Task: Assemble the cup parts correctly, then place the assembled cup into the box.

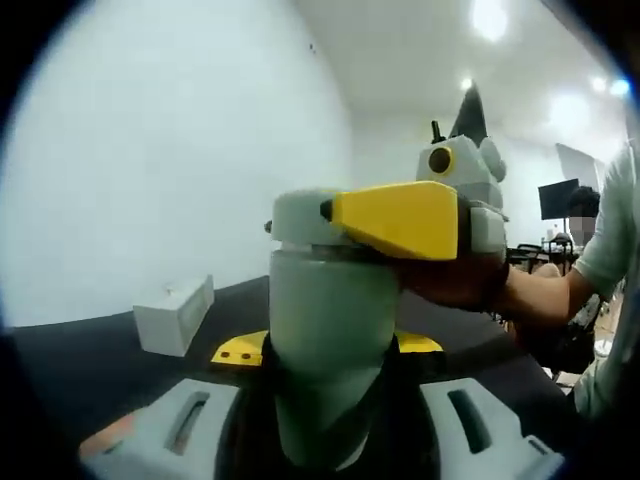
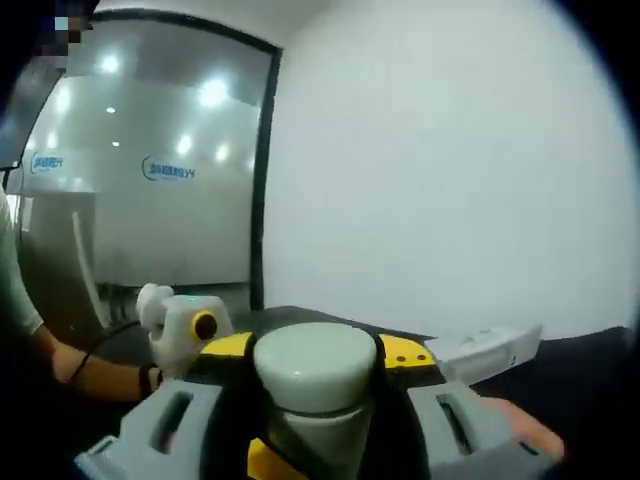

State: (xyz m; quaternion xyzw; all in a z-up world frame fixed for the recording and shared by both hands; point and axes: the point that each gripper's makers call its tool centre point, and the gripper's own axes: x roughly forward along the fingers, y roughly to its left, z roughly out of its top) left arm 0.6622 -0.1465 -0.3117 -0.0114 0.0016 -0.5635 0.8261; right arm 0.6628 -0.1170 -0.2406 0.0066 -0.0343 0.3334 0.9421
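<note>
While the cup (image 1: 330, 340) is held up off the dark table (image 1: 90, 360), assembly looks nearly finished: the lid (image 1: 305, 220) sits on top of the pale green body, and whether it is fully seated or still being turned I cannot tell. Judged from this, placing the cup into the box (image 1: 175, 315) is not yet done.

Cup position: in the left gripper view the body stands upright between the two grey jaws of the left gripper (image 1: 330, 425), which is clamped around its lower part. The right gripper (image 1: 420, 215) comes in from the right at lid height, its yellow-tipped jaw against the lid's near side; it appears to be gripping the lid.

In the right gripper view the lid (image 2: 312, 365) sits between the jaws of the right gripper (image 2: 312, 420), touching both, with the left gripper (image 2: 185, 330) on the far left side.

Box: white, lying on the table to the left and farther off, well apart from the cup. A person's hand (image 1: 460, 280) holds the right gripper.
</note>
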